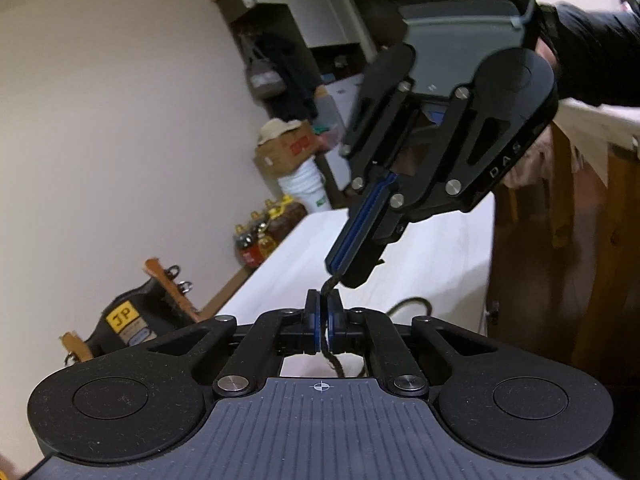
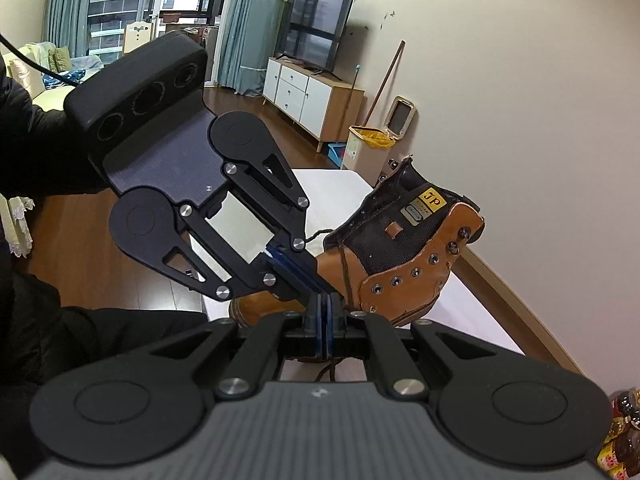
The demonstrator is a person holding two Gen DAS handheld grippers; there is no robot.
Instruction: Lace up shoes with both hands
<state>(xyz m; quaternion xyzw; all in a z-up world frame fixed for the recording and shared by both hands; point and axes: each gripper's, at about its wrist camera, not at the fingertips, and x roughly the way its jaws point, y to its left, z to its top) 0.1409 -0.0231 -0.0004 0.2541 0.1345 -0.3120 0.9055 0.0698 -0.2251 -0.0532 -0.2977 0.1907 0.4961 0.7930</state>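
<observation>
You are clamping both the left gripper (image 1: 324,322) and right gripper (image 2: 326,320) on the thin, limp lace (image 1: 334,362); grip near its stiff tip.

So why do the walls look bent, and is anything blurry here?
Fisheye lenses bow both views' edges, corners black. Left wrist view: the right claw and the sleeve are motion-smeared, the shelves soft. Right wrist view: sharp boot, even indoor light.
</observation>
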